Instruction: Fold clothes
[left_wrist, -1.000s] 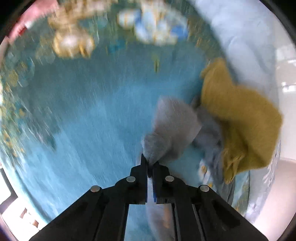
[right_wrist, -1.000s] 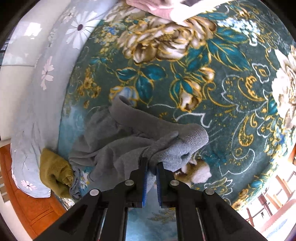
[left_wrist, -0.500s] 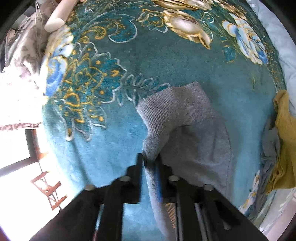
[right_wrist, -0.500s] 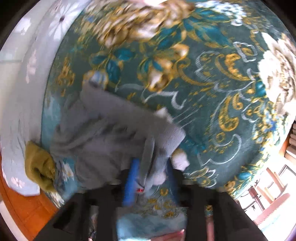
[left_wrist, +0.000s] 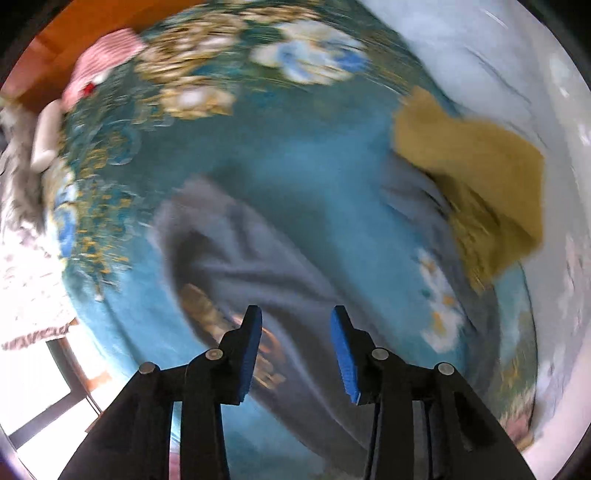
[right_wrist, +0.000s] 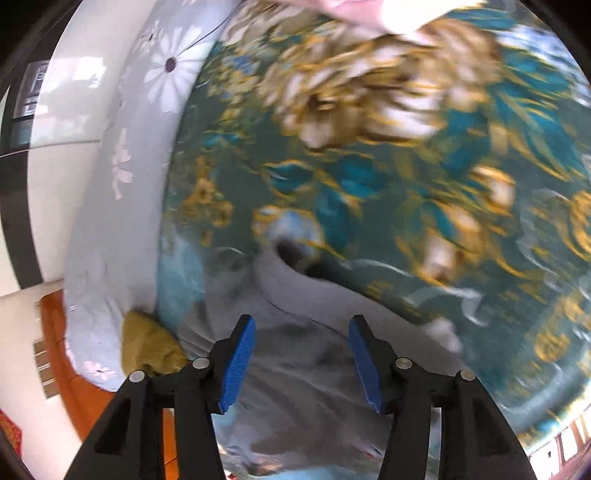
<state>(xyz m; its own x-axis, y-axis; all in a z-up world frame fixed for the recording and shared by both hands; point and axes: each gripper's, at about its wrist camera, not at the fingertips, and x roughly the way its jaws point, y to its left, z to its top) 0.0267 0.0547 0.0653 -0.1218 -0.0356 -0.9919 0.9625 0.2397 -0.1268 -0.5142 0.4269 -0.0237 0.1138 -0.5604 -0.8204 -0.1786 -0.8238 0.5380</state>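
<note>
While both views are smeared by motion, the basics read fine: left gripper (left_wrist: 295, 325) has its jaws spread wide with nothing between the blue pads, and right gripper (right_wrist: 301, 334) is just as wide apart and empty. Nearest to both, the grey garment (left_wrist: 255, 258) lies loose on the teal floral blanket (left_wrist: 303, 162), directly under and just ahead of the fingertips in each view; in the right wrist view it fills the near centre and runs under the jaws. It looks rumpled, with deep creases and a ribbed edge or opening toward the far side, not a flat squared packet, so judging by shape the fold on this piece is partial at best; blur stops me counting layers. Released cloth would fit either a fold just laid down or a garment being repositioned for another grasp, can't say which. Further out, to the right in the left wrist view, a mustard-yellow garment (left_wrist: 476, 177) sits bunched at the blanket edge against the pale floral sheet (right_wrist: 122, 229), with some grey-blue fabric tucked under it; it looks unfolded, so likely work remains there. Farthest off, a pink item (left_wrist: 107, 59) lies by the blanket's far left edge, too blurred to identify.
</note>
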